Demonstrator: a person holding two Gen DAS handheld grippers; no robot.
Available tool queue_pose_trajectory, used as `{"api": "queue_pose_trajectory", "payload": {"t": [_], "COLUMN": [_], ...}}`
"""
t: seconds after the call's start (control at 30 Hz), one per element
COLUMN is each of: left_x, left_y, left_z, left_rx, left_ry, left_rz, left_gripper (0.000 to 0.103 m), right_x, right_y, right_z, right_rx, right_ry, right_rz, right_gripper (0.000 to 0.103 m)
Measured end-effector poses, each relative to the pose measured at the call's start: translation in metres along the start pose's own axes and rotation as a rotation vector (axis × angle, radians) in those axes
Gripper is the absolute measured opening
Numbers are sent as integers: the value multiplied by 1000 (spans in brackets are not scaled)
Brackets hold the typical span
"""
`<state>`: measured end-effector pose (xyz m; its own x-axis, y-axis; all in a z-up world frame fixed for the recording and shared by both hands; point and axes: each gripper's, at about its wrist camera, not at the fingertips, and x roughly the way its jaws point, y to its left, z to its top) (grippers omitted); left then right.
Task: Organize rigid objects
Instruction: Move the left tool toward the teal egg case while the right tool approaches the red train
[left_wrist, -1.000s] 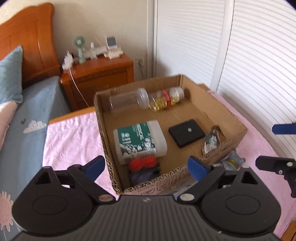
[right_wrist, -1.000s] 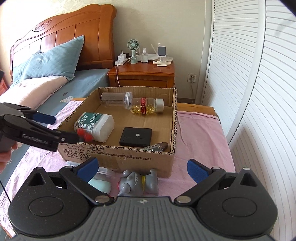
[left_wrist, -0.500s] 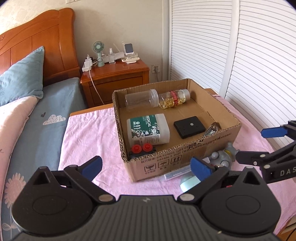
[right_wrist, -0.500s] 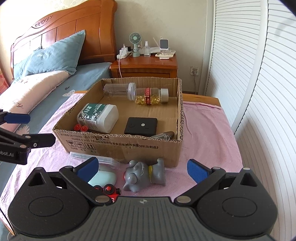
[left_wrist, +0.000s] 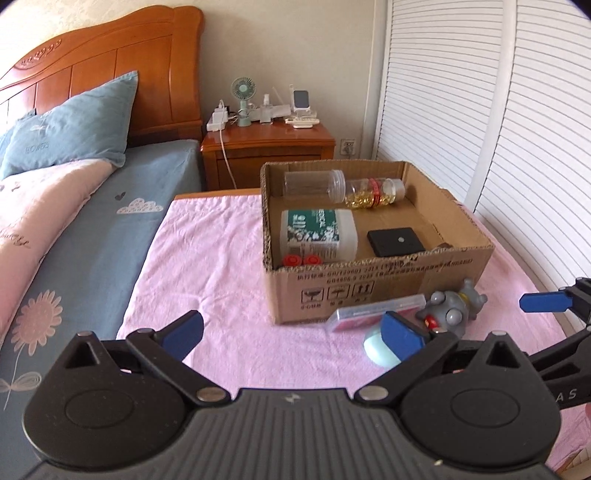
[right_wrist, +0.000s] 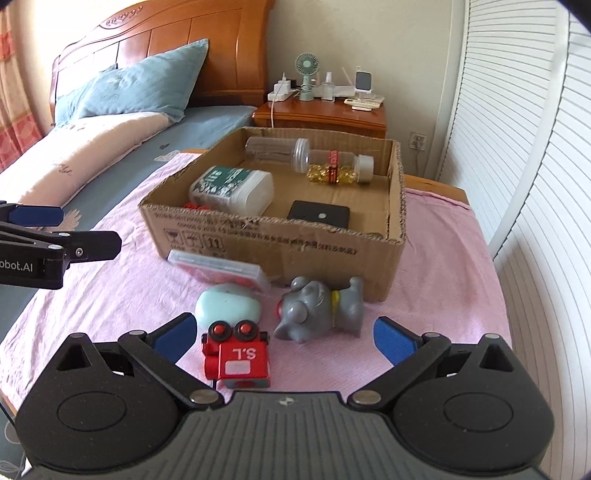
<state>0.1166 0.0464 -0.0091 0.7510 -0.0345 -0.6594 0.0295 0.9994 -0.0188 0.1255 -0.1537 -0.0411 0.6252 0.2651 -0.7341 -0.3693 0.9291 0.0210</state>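
A cardboard box (right_wrist: 280, 236) (left_wrist: 388, 273) on the pink cloth holds a white-green bottle (right_wrist: 231, 188), a clear jar (right_wrist: 277, 149), a capsule bottle (right_wrist: 338, 170), a black square case (right_wrist: 319, 216) and red caps (left_wrist: 301, 260). In front of it lie a clear flat case (right_wrist: 218, 267), a mint oval case (right_wrist: 227, 306), a grey elephant toy (right_wrist: 317, 312) and a red toy truck (right_wrist: 238, 356). My right gripper (right_wrist: 284, 338) is open, just behind the truck and elephant. My left gripper (left_wrist: 291, 332) is open and empty, left of the items.
The pink-covered table (left_wrist: 207, 258) stands beside a bed (left_wrist: 55, 221) on the left. A wooden nightstand (left_wrist: 266, 147) with a fan and chargers is behind the box. White louvered doors (left_wrist: 480, 110) run along the right.
Both grippers have pulled back and away from the box, staying open. The truck, mint case and flat case have come into view in front of the box.
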Motion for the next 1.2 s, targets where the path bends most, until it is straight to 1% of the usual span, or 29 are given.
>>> {"api": "queue_pose_trajectory", "payload": {"t": [0.27,0.37,0.47,0.7,0.93,1.07,1.2], "left_x": [-3,5,13,23,30,32,35], "left_y": [3,7,11,13,10,7,0], "left_z": [-17,-23,-25,-27,-27,-26,-24], "left_rx": [-2,-25,-49,-49,-29,-20,-11], "left_ry": [-5,18,37,57,76,79,86], "left_rz": [16,-1,-13,-27,-26,-41,-58], "left_gripper": [102,102,102,102,102,102,102], "right_x": [19,30,36,48,60,63,59], "right_y": [5,7,9,19,23,15,3], "right_z": [-20,-26,-29,-25,-19,-20,-27], "right_rx": [-37,-54,-72,-68,-28,17,39], "right_ry": [44,77,91,83,61,68,86], "right_rz": [41,39,40,40,-28,-47,-87], "right_gripper": [103,103,103,103,103,103,103]}}
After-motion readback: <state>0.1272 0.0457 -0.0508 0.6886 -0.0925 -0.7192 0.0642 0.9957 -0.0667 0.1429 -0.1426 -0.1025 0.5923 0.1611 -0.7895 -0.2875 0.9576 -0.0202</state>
